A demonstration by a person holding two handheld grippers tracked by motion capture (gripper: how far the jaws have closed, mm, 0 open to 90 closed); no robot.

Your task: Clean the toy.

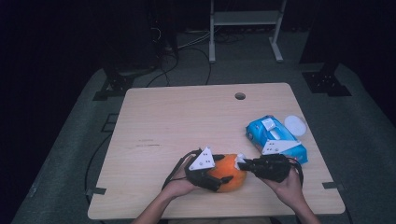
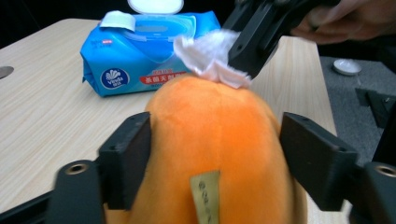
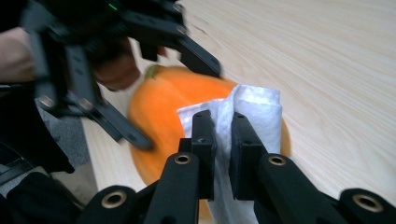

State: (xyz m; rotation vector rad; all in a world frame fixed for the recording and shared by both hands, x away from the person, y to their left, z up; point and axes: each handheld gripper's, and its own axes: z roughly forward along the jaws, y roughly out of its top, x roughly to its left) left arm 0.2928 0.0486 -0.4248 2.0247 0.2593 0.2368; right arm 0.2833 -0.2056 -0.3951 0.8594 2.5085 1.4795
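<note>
While the orange plush fruit [image 2: 219, 140] lies at the table's [image 1: 177, 116] near edge, my left gripper [image 2: 217, 158] has it between spread jaws, apparently not pressing. My right gripper [image 3: 223, 140] pinches a white wipe [image 3: 257, 112] against its top. Just beyond sits a blue wipe pack [image 1: 275, 137].

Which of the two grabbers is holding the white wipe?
The right gripper. Its jaws pinch the white wipe against the orange plush toy. The left gripper has the toy between its jaws instead, with no wipe.
</note>
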